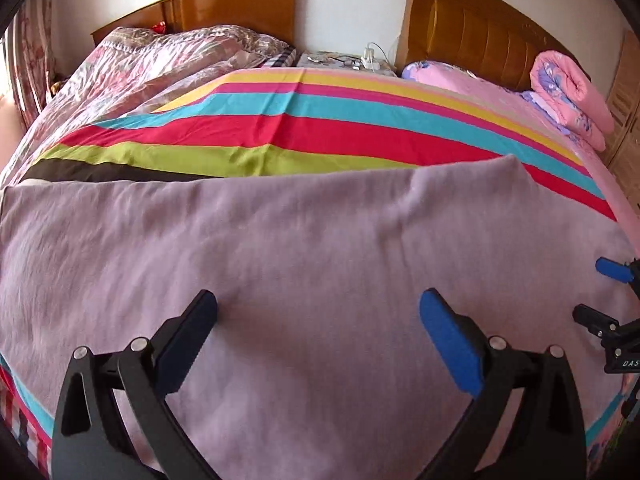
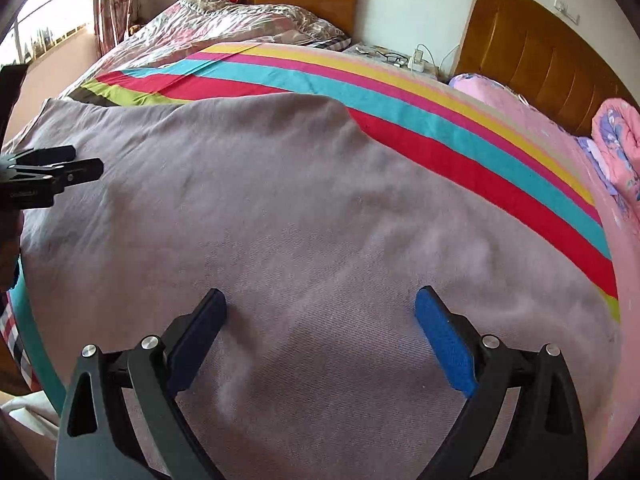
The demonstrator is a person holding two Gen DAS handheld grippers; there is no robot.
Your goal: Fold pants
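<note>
The mauve pants [image 1: 280,248] lie spread flat across the near part of the bed; they also fill the right wrist view [image 2: 280,220]. My left gripper [image 1: 318,312] is open and empty, just above the cloth near its front edge. My right gripper [image 2: 320,308] is open and empty over the cloth too. The right gripper shows at the right edge of the left wrist view [image 1: 600,292], and the left gripper at the left edge of the right wrist view [image 2: 86,162]. The pants' near edge is hidden under the grippers.
A striped sheet [image 1: 320,128] covers the bed beyond the pants. A rolled pink quilt [image 1: 572,96] lies at the far right, a floral quilt [image 1: 160,64] at the far left. Wooden headboards [image 1: 480,24] and a nightstand with chargers [image 1: 360,60] stand at the back.
</note>
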